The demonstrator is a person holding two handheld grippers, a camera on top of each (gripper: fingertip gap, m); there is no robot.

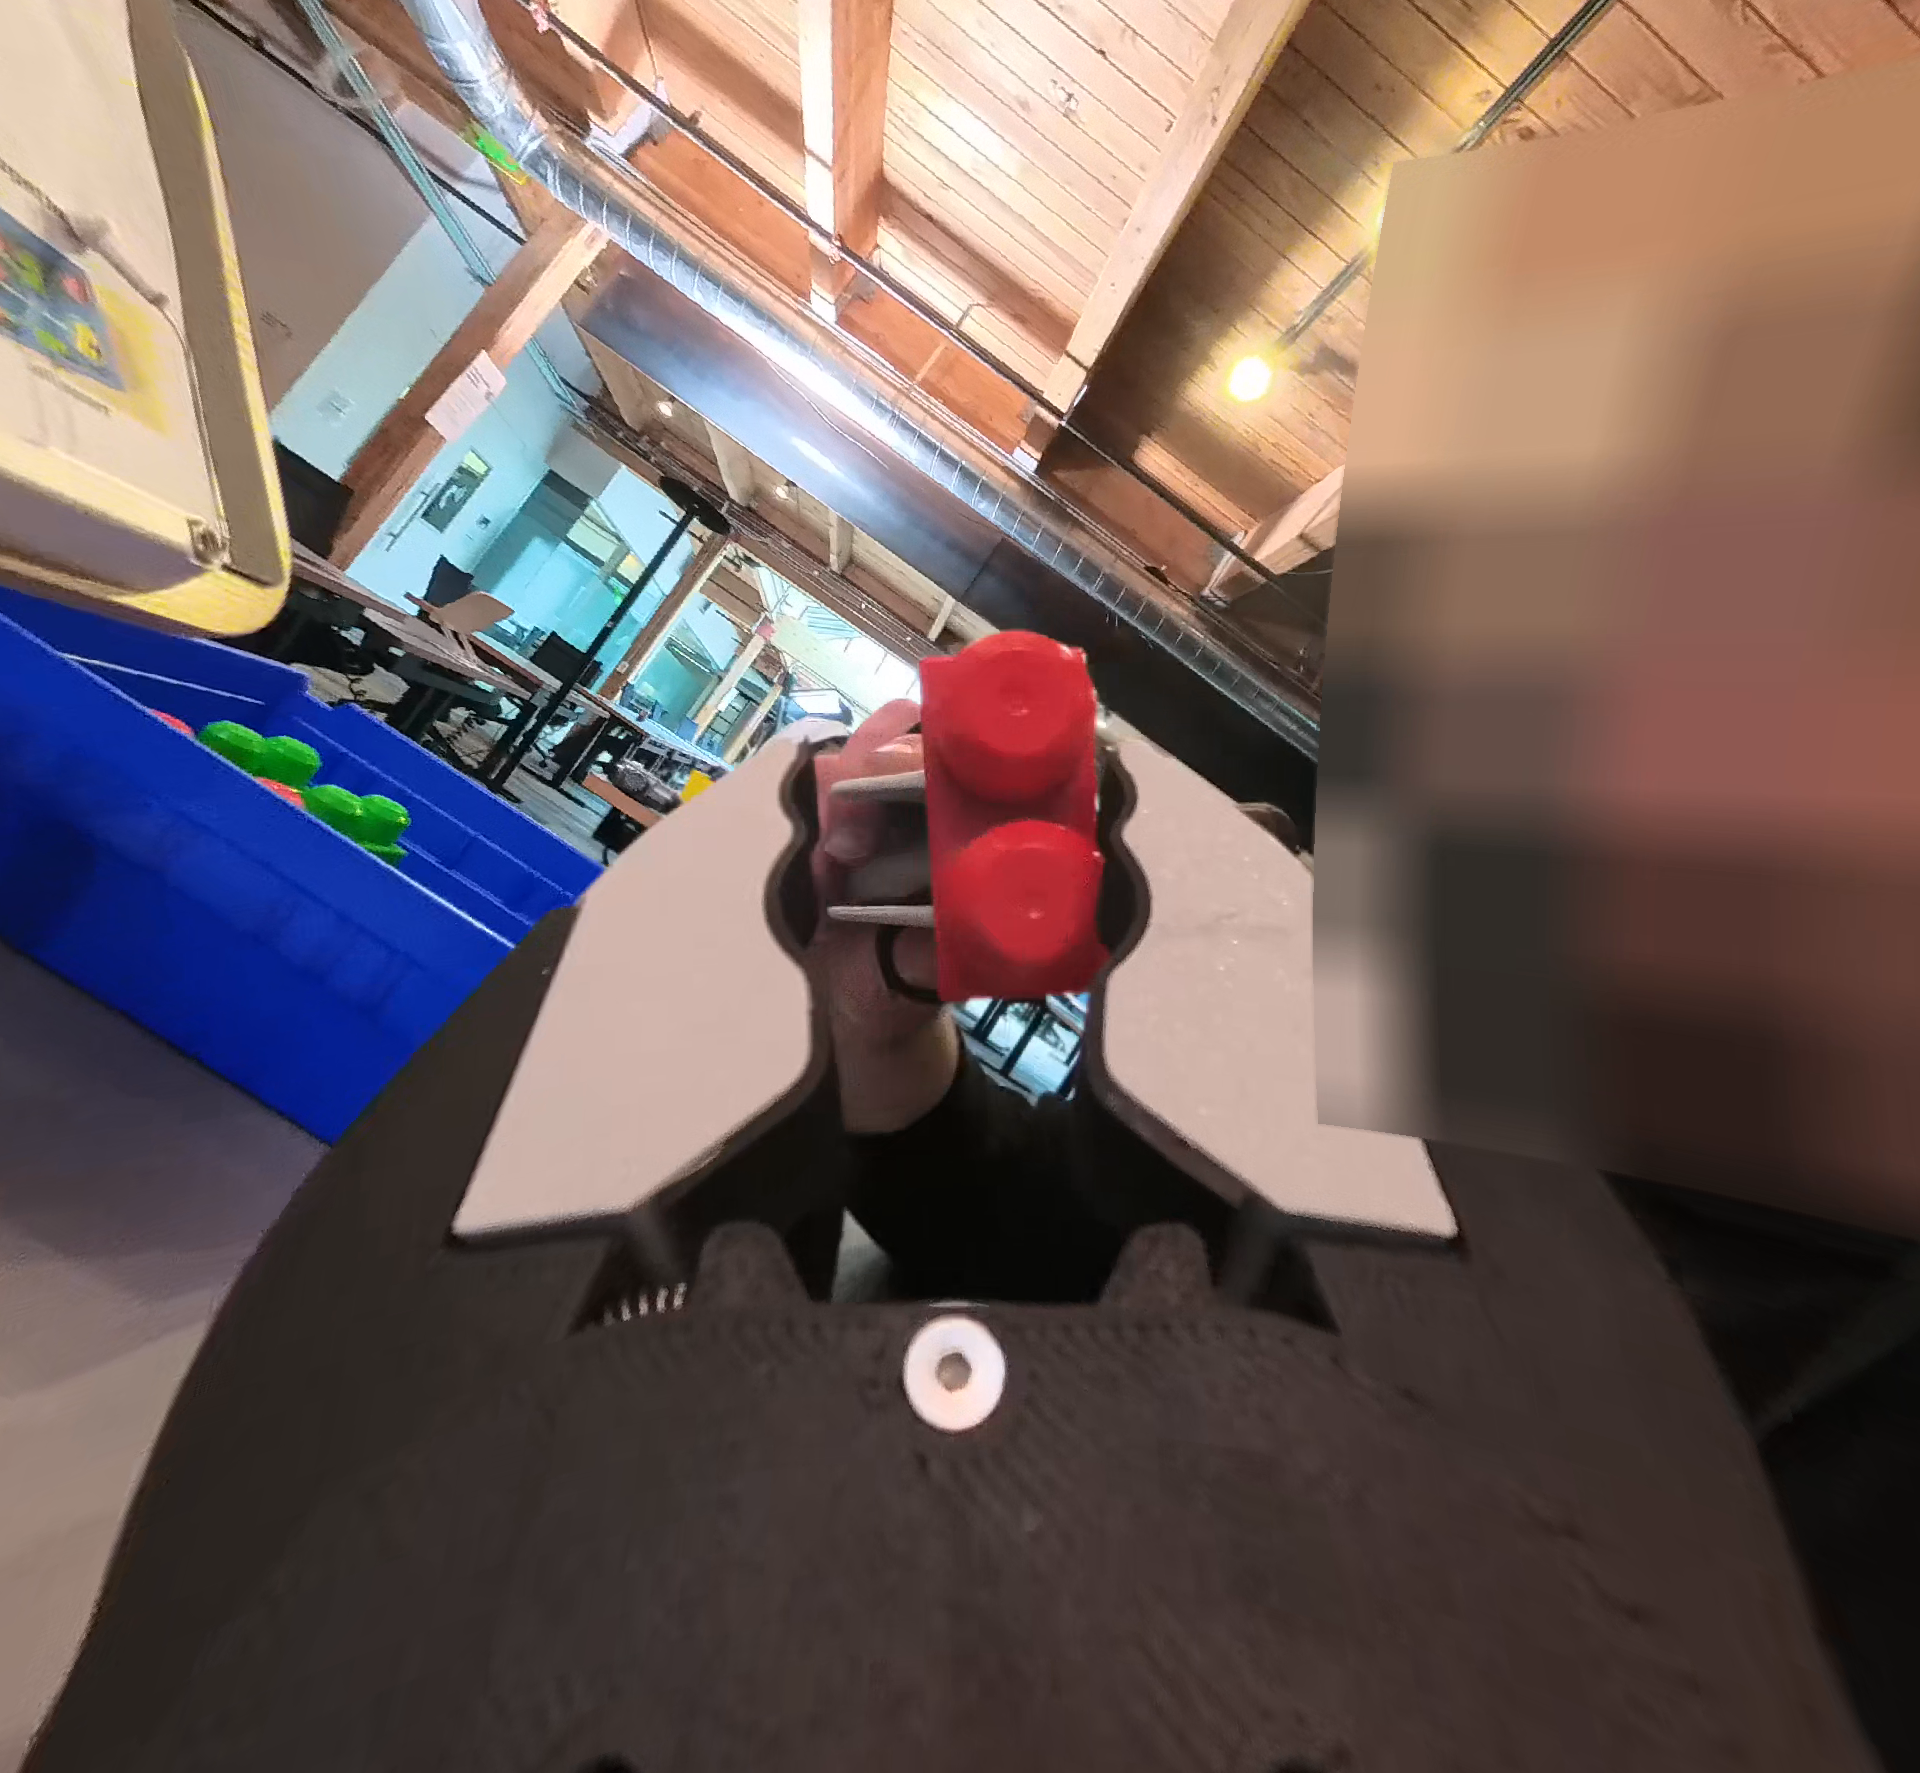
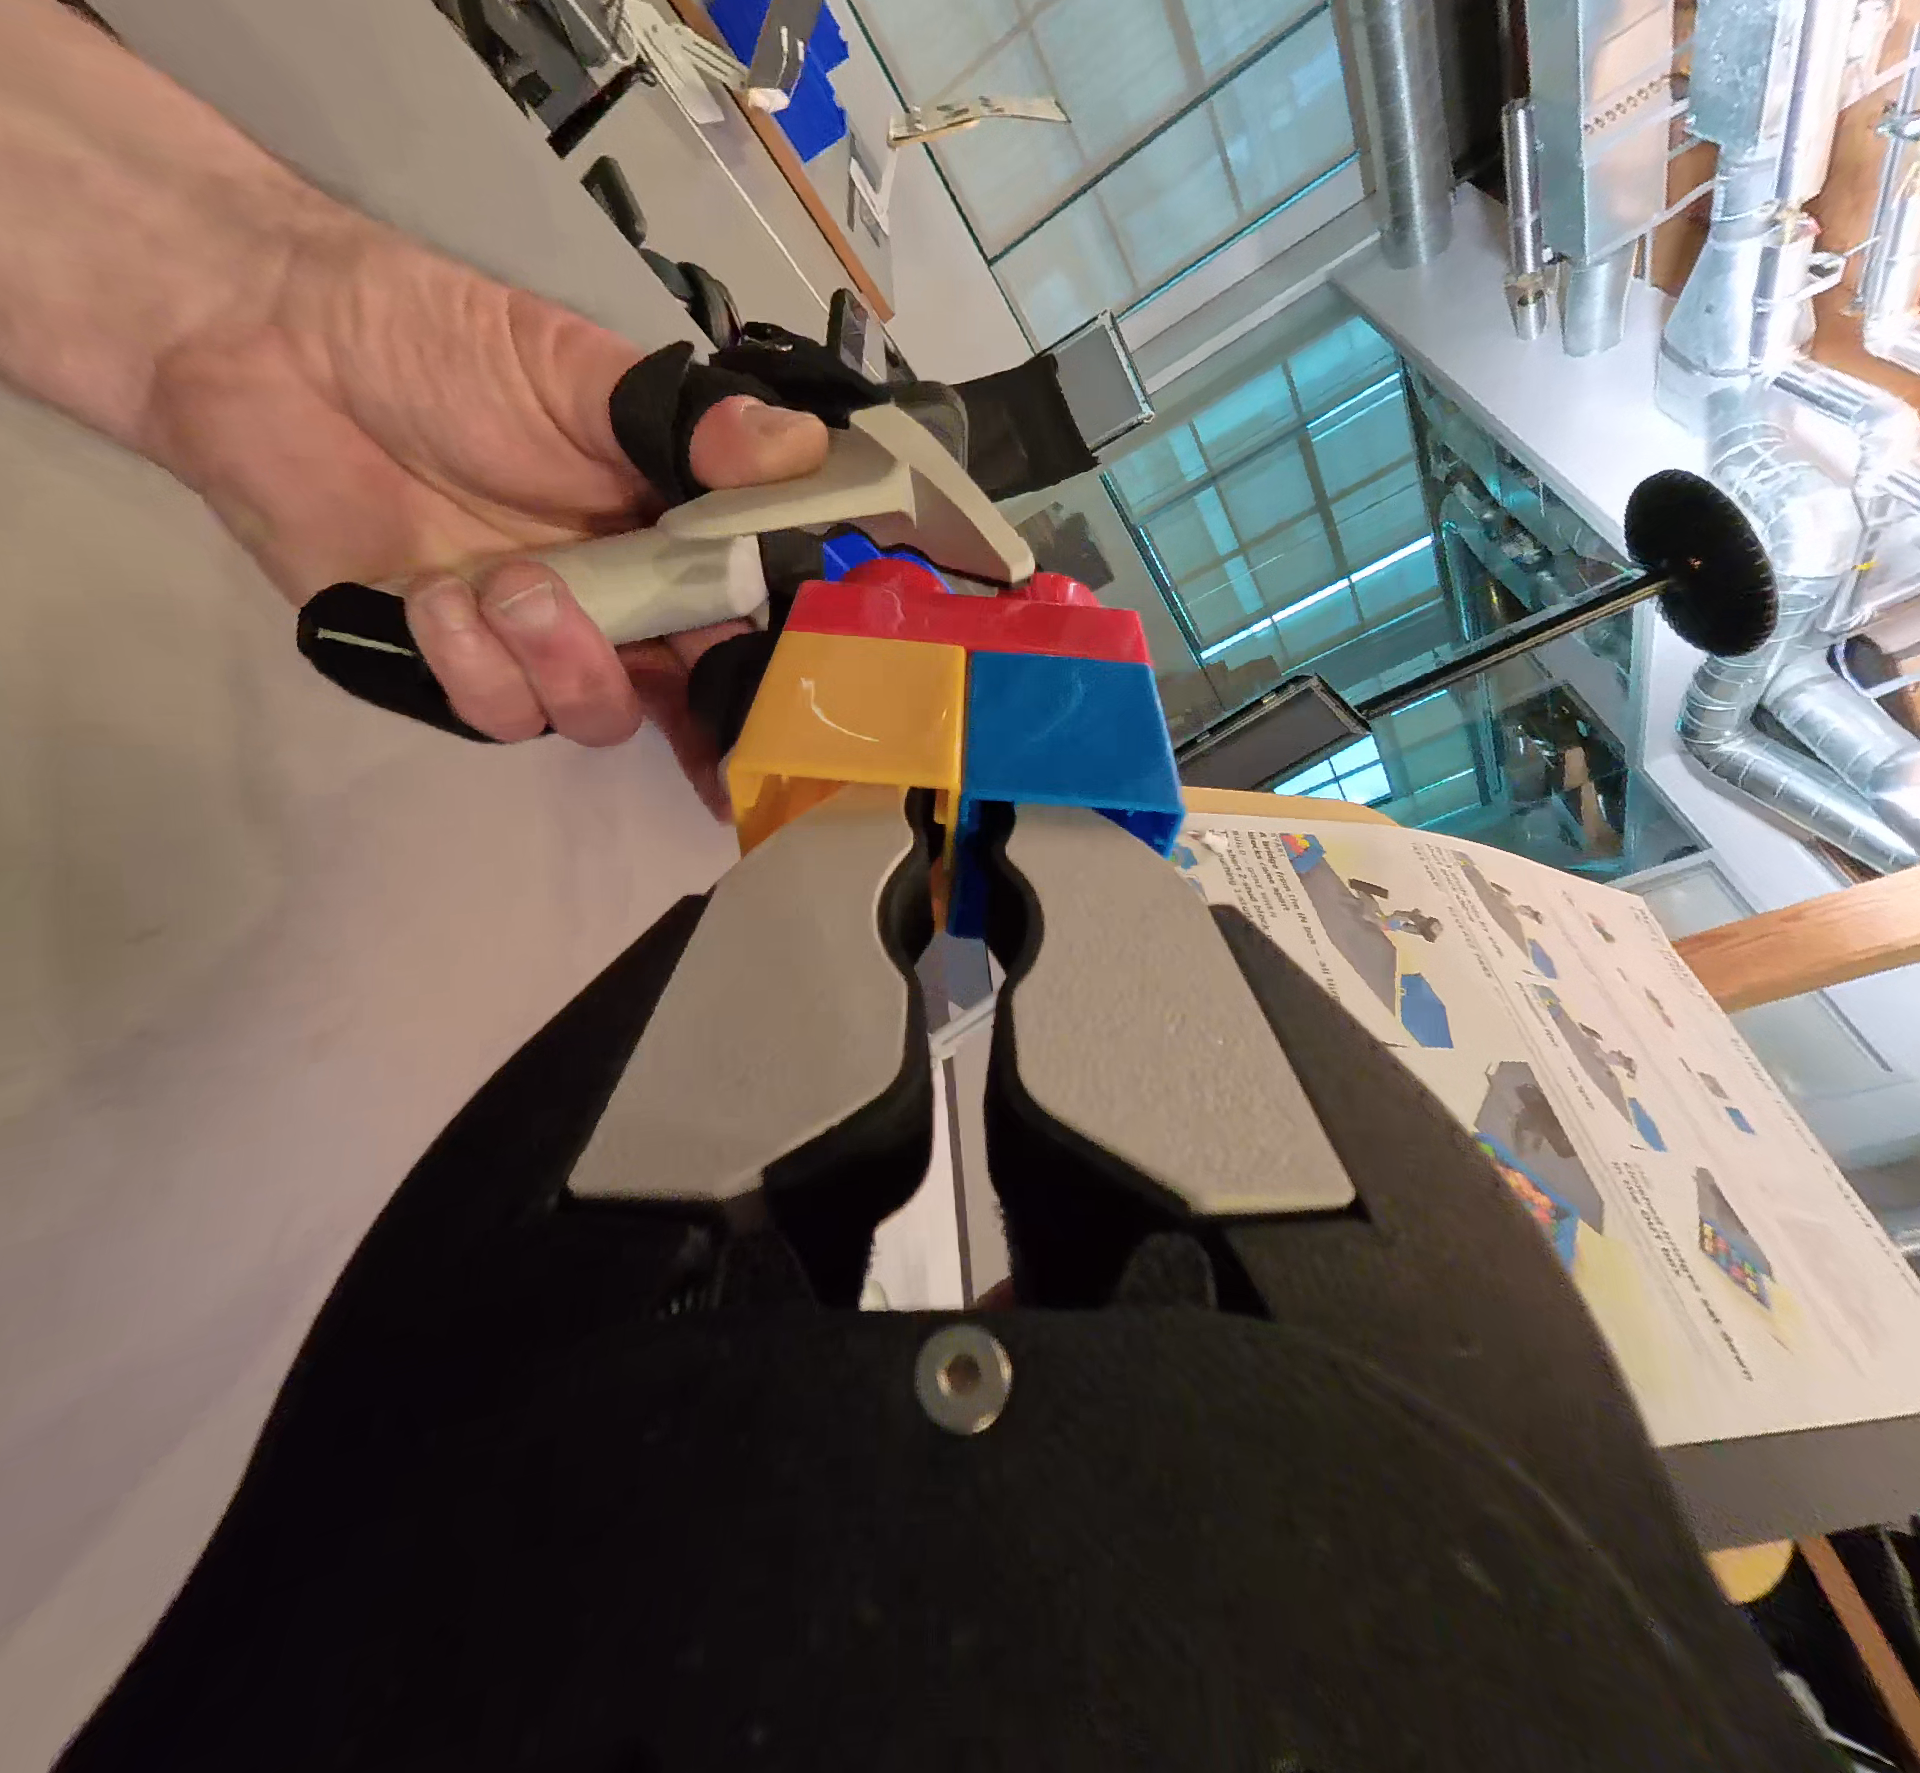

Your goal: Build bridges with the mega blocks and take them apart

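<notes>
A small bridge of blocks is held up in the air: a red two-stud block [image 2: 966, 627] sits across a yellow block [image 2: 862, 715] and a blue block [image 2: 1070, 736]. My right gripper [image 2: 961, 840] is shut on the two adjoining walls of the yellow and blue blocks, from their hollow undersides. In the left wrist view the red block [image 1: 1013, 819] faces me studs first, between the wide-open fingers of my left gripper [image 1: 961, 767]. It lies nearer the right finger, with a clear gap on the left. One left fingertip [image 2: 997, 560] rests at the red block's top, between its studs.
A blue bin [image 1: 208, 871] with green blocks [image 1: 312, 778] stands at the left. A printed instruction sheet [image 2: 1558, 1100] on a board lies to the right of the blocks. A person's hand [image 2: 416, 476] holds the left gripper over the pale table [image 2: 260, 892]. The grippers are tip to tip, or close to it.
</notes>
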